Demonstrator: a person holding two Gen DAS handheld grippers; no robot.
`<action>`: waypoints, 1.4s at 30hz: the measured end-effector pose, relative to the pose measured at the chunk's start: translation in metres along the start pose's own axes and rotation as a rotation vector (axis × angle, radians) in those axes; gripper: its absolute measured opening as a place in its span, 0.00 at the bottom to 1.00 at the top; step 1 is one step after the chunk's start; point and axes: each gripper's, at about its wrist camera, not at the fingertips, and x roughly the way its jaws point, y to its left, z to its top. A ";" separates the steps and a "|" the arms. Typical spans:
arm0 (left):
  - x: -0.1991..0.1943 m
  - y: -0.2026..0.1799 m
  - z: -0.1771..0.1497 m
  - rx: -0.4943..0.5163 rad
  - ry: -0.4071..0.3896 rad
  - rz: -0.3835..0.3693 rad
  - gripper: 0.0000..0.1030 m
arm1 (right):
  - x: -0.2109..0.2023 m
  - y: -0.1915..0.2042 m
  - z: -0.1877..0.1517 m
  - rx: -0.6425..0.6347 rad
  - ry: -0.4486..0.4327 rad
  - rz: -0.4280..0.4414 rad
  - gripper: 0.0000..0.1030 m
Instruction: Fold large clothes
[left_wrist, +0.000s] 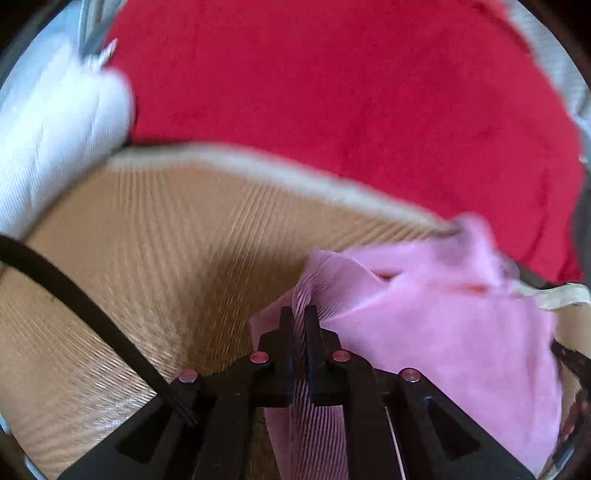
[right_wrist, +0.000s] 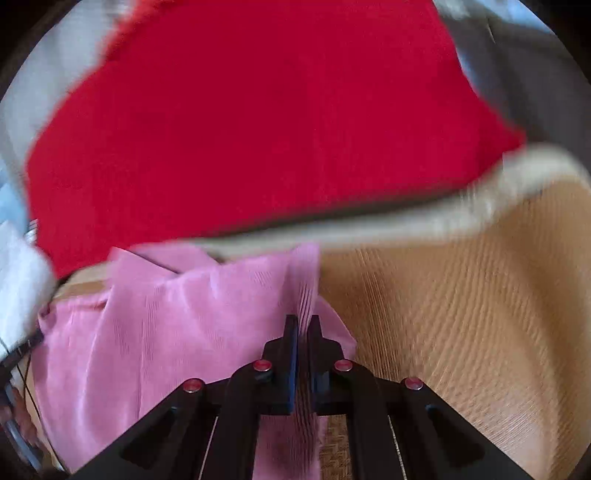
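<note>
A broad red fabric (left_wrist: 332, 92) fills the far part of both wrist views, lying beyond the pale far edge of the woven tan mat (left_wrist: 140, 236) that carries the work; whether that red surface is a cloth, a cover or a carpet cannot be told through the blur. The mat shows a fine ribbed weave and a lighter border along its far edge. On it lies the pink garment (left_wrist: 443, 314), a thin ribbed cloth bunched in loose folds, reaching up to the mat's far edge and hanging down toward both cameras. A white fabric bundle (left_wrist: 48, 140) sits at the mat's far left corner in the left wrist view. A black cable (left_wrist: 81, 302) curves across the mat's left side. The left tool (left_wrist: 299, 314) is clamped on a ridge of the pink garment, the cloth pinched between its nearly closed fingers. The right tool (right_wrist: 303, 321) likewise grips a fold of the same garment, its fingers drawn tight on the fabric.
</note>
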 end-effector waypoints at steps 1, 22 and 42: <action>0.012 0.003 -0.001 -0.008 0.030 0.003 0.13 | 0.008 -0.009 -0.004 0.036 0.019 0.036 0.09; -0.057 0.009 -0.080 0.011 -0.028 0.037 0.66 | -0.052 -0.015 -0.092 0.236 0.019 0.454 0.72; 0.013 0.018 0.017 -0.025 0.020 0.125 0.69 | 0.044 -0.034 0.010 0.443 0.086 0.592 0.73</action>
